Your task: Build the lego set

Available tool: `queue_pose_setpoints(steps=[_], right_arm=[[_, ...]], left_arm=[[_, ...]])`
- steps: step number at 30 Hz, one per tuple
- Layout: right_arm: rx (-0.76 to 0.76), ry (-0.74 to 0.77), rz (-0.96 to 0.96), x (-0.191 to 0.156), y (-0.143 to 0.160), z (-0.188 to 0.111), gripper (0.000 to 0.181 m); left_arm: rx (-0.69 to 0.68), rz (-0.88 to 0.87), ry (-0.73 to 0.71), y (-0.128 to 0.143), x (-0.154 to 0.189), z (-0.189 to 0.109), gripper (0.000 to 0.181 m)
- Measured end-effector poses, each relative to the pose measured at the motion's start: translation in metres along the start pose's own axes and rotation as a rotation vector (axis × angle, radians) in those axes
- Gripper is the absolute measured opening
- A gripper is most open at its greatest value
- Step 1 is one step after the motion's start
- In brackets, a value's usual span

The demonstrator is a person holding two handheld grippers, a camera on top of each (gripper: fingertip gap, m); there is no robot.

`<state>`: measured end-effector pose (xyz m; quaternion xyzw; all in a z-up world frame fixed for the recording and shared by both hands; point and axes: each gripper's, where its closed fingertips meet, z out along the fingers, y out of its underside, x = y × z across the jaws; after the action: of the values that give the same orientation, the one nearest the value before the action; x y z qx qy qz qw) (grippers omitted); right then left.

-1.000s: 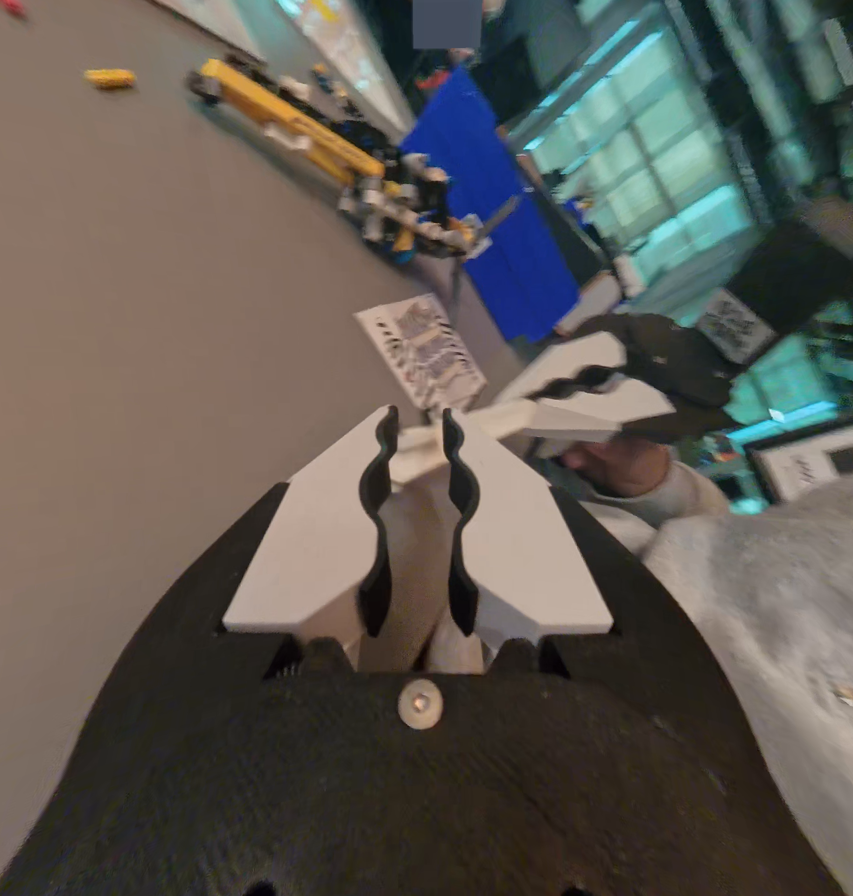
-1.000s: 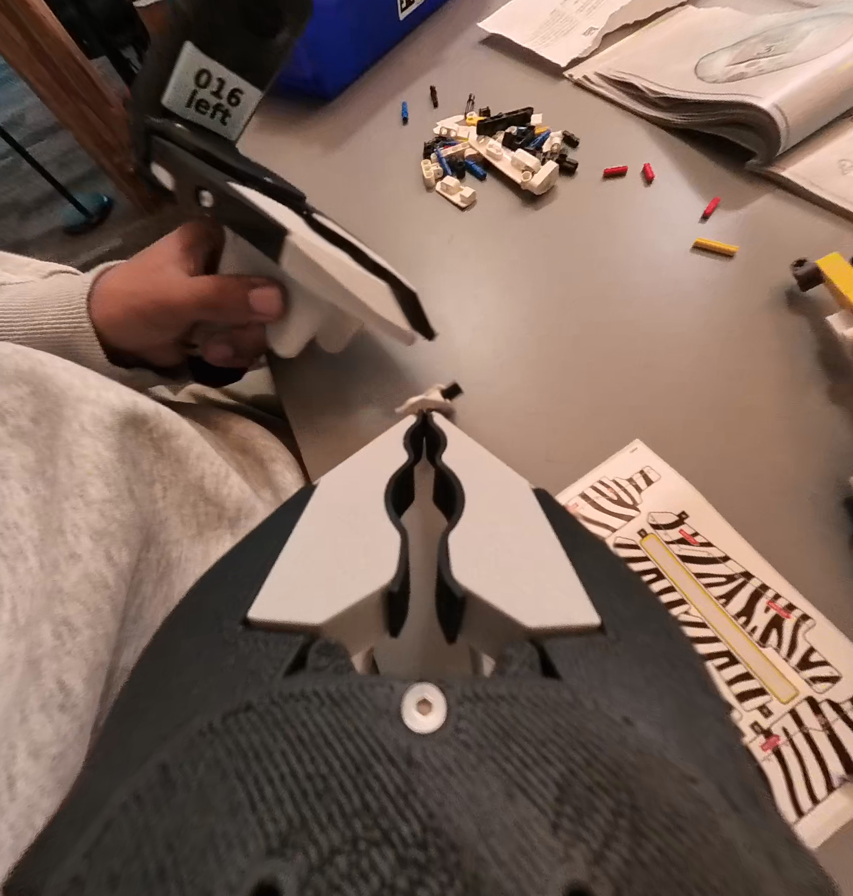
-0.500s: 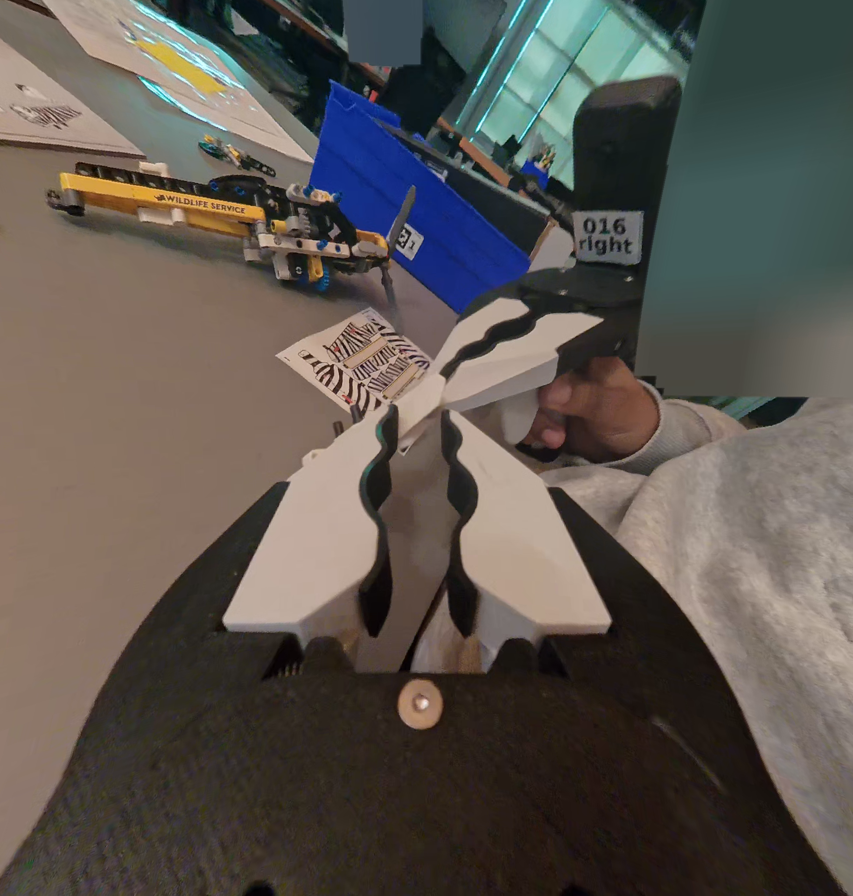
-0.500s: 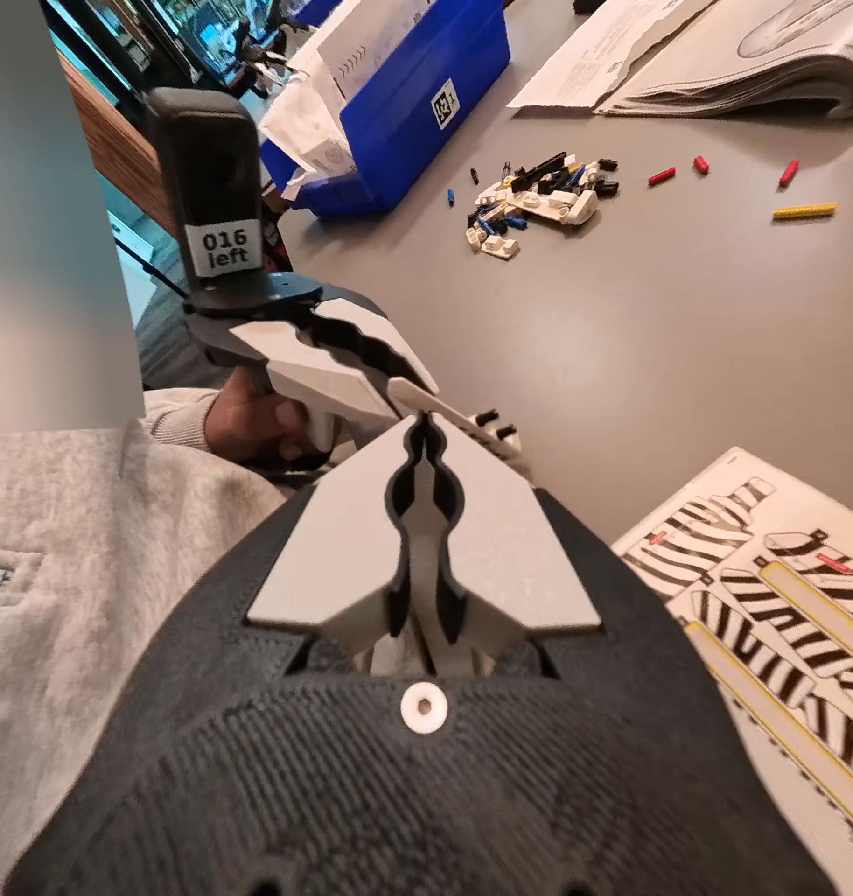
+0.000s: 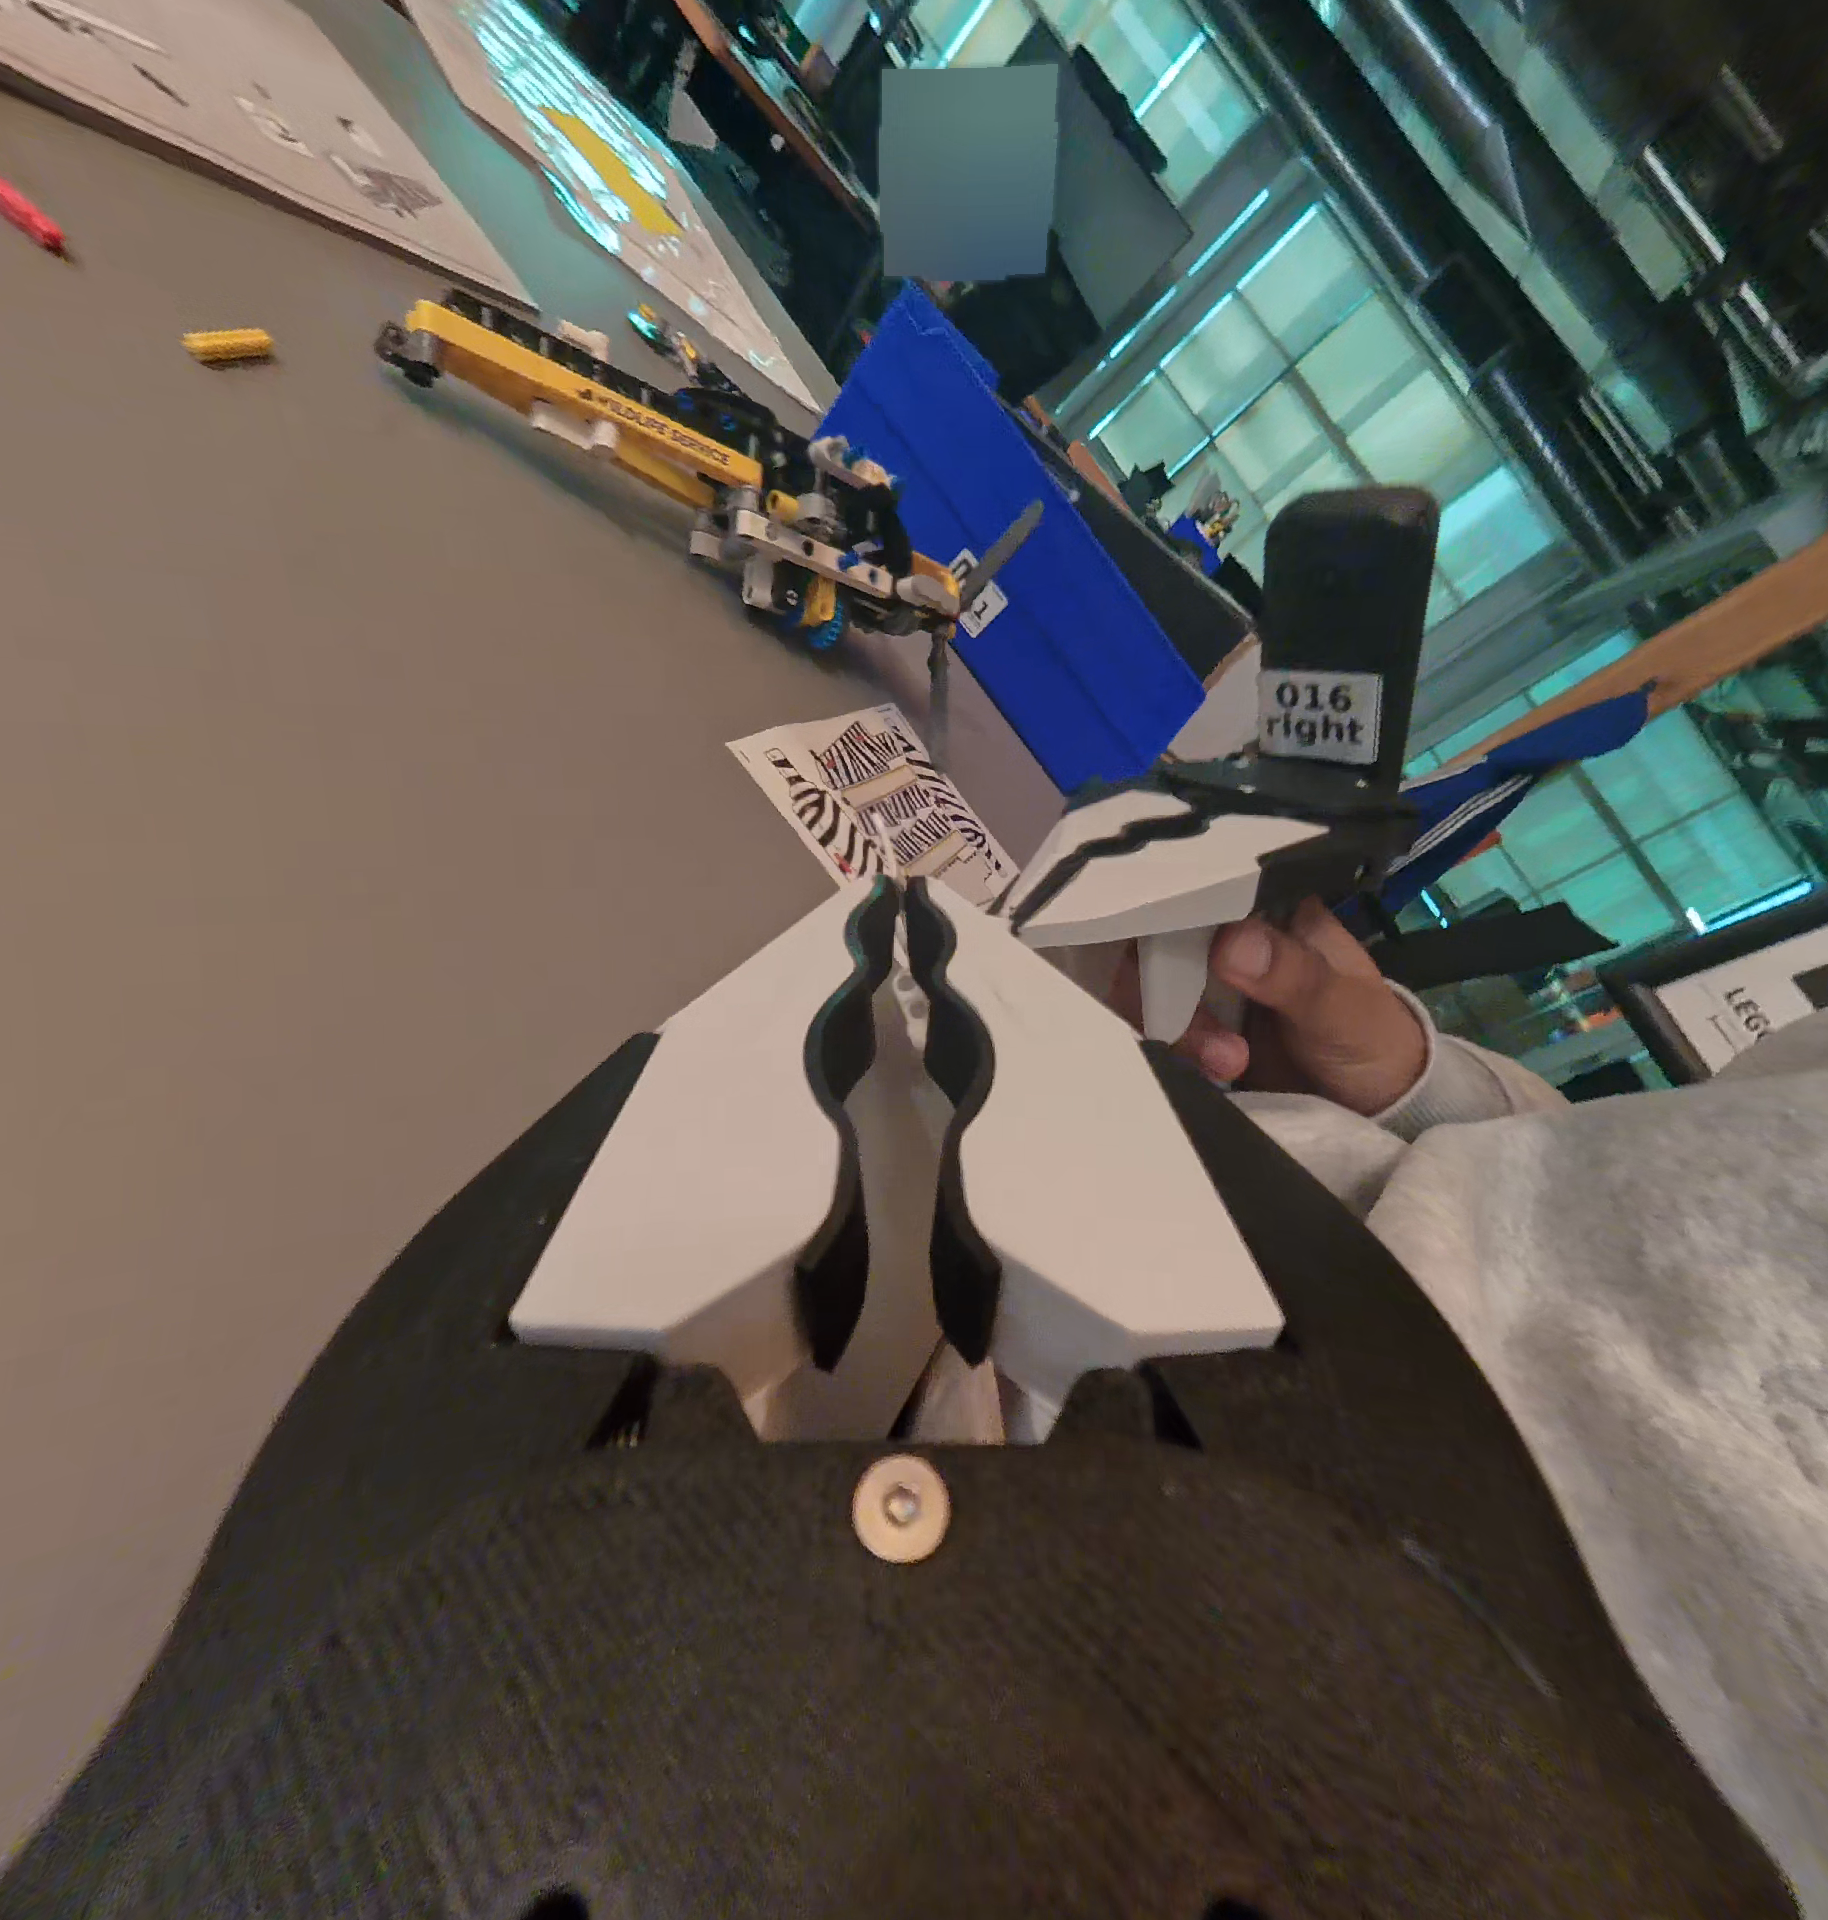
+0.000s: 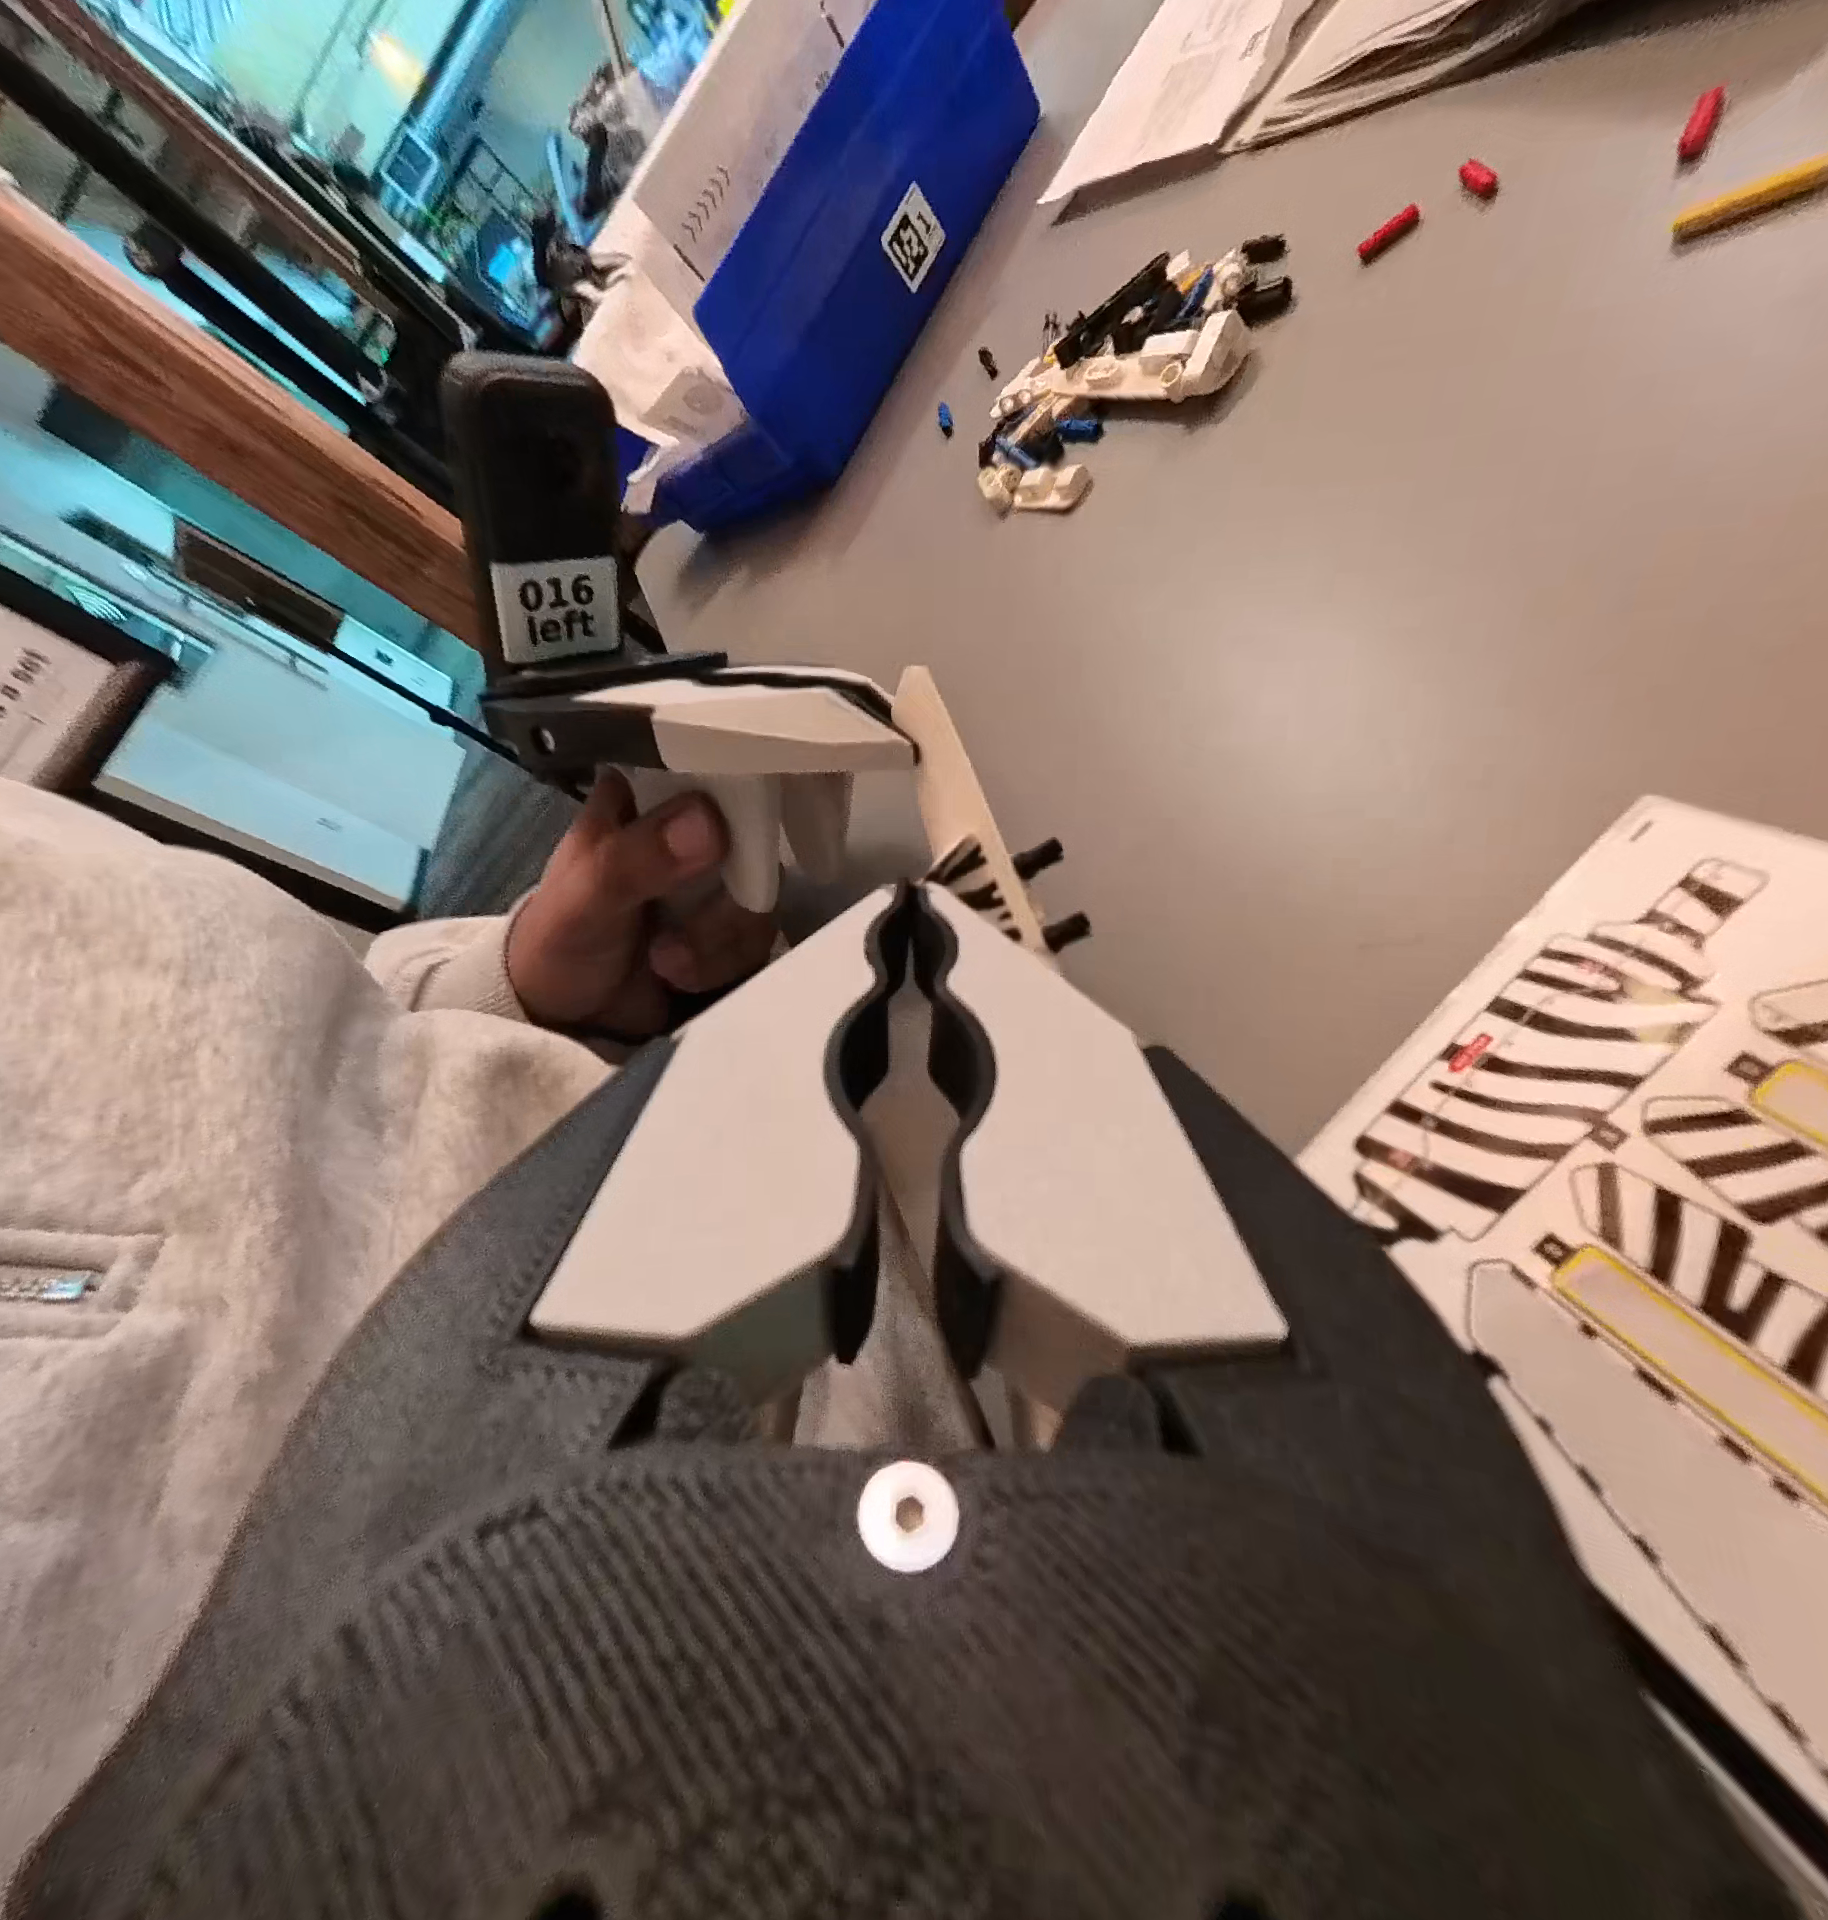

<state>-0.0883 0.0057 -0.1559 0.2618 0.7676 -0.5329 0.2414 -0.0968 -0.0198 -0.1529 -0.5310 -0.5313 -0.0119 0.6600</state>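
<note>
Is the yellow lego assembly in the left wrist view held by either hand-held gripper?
No. The yellow lego assembly lies on the grey table, far from both.

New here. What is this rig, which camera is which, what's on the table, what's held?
There is no robot. A person holds a two-finger gripper in each hand, and each gripper has a camera looking along its fingers.

The left wrist view shows the left gripper up close, with the right one farther off. The right wrist view shows the right gripper up close.

On the grey table lie a half-built yellow model, a pile of loose parts, a zebra sticker sheet, a blue bin and booklets.

The left gripper is shut on a white panel with black pins. The right gripper looks shut beside it. I can't tell if it grips anything.
</note>
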Motion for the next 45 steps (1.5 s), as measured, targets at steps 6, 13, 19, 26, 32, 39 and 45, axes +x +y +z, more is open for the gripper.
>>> queue_pose_setpoints(steps=[6, 13, 19, 26, 32, 39, 45], right_arm=[[0.055, -0.027, 0.097, 0.005, 0.002, -0.008, 0.0], [0.128, -0.111, 0.216, 0.007, 0.002, -0.018, 0.0], [0.204, -0.182, 0.285, 0.005, -0.005, -0.023, 0.0], [0.245, -0.254, 0.358, 0.002, -0.006, -0.028, 0.0], [0.316, -0.301, 0.413, 0.004, -0.01, -0.043, 0.0], [0.319, -0.272, 0.428, 0.01, -0.009, -0.048, 0.0], [0.234, -0.235, 0.449, 0.005, -0.007, -0.021, 0.0]], left_arm=[[0.063, -0.073, -0.08, -0.008, -0.024, -0.014, 0.0], [0.05, -0.098, -0.052, -0.006, -0.021, -0.012, 0.0], [0.05, -0.108, -0.061, -0.005, -0.024, -0.015, 0.0], [0.069, -0.125, -0.093, -0.007, -0.032, -0.02, 0.002], [0.095, -0.124, -0.14, -0.011, -0.04, -0.025, 0.0], [0.096, -0.142, -0.086, -0.011, -0.032, -0.022, 0.0], [0.096, -0.06, -0.072, -0.008, -0.021, -0.016, 0.0]])
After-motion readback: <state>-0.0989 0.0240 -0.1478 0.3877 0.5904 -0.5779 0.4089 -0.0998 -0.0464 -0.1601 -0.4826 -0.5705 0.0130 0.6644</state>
